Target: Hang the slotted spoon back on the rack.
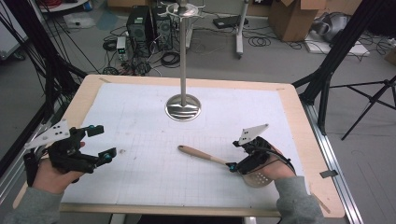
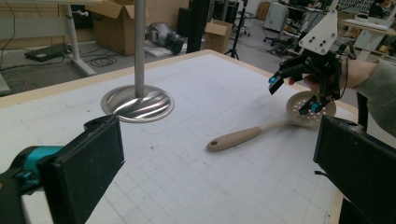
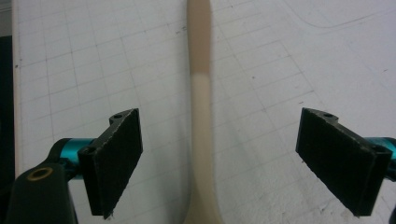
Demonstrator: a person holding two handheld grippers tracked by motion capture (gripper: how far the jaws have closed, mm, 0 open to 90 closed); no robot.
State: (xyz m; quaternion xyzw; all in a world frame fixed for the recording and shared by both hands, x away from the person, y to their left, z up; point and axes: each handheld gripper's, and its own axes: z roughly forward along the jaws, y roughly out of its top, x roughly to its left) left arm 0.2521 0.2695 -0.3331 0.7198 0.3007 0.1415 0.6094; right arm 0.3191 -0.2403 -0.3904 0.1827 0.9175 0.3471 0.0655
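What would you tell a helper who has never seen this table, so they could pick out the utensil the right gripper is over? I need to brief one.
Start at the metal stand rising from its round base at the back of the white gridded mat. Come toward the near right, where the right gripper hovers open. Under it lies the slotted spoon: beige, long-handled, with a round perforated head, the one loose utensil on the mat.

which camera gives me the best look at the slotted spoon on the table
The left gripper view: the slotted spoon lies whole there, handle to perforated bowl, under the open right gripper. The high view shows its handle, the bowl partly covered by that gripper. The right gripper view shows a stretch of handle between the open jaws.
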